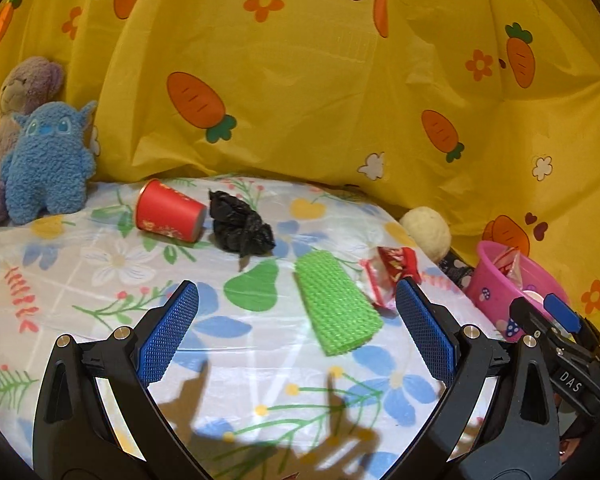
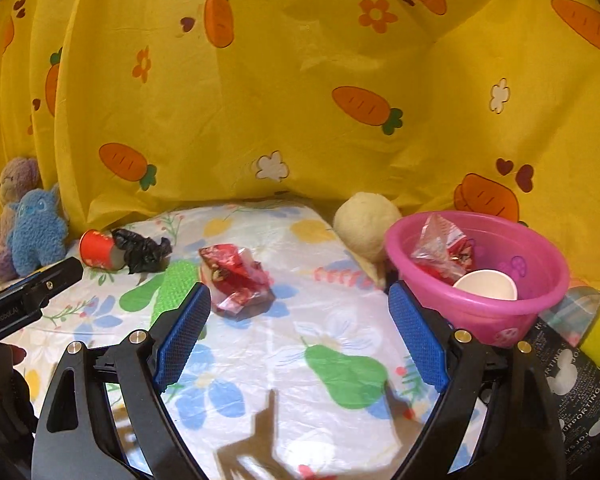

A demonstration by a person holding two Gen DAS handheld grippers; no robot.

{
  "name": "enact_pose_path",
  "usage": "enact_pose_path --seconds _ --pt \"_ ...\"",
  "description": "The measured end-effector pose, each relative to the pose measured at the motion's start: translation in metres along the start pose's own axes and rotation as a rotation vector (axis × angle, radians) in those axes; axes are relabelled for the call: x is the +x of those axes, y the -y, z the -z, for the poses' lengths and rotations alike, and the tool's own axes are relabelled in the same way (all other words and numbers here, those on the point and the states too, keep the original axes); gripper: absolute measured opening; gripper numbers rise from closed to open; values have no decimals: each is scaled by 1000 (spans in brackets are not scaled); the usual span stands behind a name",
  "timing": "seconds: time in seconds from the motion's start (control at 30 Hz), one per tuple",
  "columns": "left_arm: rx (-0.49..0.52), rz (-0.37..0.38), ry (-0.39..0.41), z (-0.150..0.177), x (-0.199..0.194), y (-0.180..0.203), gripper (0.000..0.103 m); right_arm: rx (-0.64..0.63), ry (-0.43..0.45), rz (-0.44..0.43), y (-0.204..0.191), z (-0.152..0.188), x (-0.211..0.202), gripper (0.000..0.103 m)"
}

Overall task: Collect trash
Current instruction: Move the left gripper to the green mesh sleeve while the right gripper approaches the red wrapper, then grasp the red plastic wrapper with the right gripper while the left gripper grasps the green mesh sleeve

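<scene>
While both grippers hang over the flowery bed sheet [image 1: 100, 264], nothing blocks the trash. A red cup [image 1: 168, 212] lies on its side at eleven o'clock, touching a black bag [image 1: 240, 226]. A green mesh sleeve [image 1: 336, 304] lies at one o'clock, beside a red wrapper [image 2: 236, 276]. The pink bowl [image 2: 540, 248] at two o'clock holds a wrapper and a white cup. The left gripper [image 1: 296, 336] and right gripper [image 2: 300, 332] tilt down, jaws wide open, holding nothing. "DAS" is written on the right gripper.

A: Where do both cameras look from?
B: Low over the bedsheet's [image 1: 100, 264] near edge, facing the yellow curtain [image 1: 300, 100].
A: Shared ground?
B: The sheet's middle and the pink bowl [image 2: 480, 308].
</scene>
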State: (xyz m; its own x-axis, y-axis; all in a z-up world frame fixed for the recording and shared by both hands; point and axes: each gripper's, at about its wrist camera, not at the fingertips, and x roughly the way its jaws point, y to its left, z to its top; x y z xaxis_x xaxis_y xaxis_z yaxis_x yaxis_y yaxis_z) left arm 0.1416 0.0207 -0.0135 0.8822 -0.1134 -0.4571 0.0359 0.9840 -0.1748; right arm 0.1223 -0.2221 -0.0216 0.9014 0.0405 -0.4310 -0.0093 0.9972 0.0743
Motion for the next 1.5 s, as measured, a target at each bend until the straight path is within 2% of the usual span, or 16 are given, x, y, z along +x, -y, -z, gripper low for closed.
enact_pose_path --seconds 0.2,0.4,0.67,0.8,0.93,1.0,1.07,1.17,1.23,1.5 --pt "-32 -61 4 -3 -1 -27 97 -24 -44 -44 -27 -1 31 87" --pt "-39 -97 9 -8 4 -34 97 -69 -55 -38 -45 -12 66 87" --pt "-66 -117 11 -14 18 -39 97 -62 -108 -25 -45 -18 108 87" --pt "-63 -125 3 -12 28 -37 97 -55 -132 -34 -42 -19 120 82" --pt "-57 -116 -15 -10 35 -35 97 -53 -173 -44 -41 -17 133 69" --pt "-46 -109 -21 -9 37 -31 97 -53 -192 -49 -40 -15 138 59" --pt "-34 -92 -26 -8 39 -25 97 -50 -205 -54 -40 -14 141 40" --pt "-6 -59 -42 -6 43 -13 95 -49 -205 -62 -40 -14 140 27" --pt "9 -26 -59 -4 46 -2 92 -38 -191 -60 -37 -14 138 23" --pt "51 45 -172 5 80 34 81 -11 -86 -34 -16 -19 100 23"
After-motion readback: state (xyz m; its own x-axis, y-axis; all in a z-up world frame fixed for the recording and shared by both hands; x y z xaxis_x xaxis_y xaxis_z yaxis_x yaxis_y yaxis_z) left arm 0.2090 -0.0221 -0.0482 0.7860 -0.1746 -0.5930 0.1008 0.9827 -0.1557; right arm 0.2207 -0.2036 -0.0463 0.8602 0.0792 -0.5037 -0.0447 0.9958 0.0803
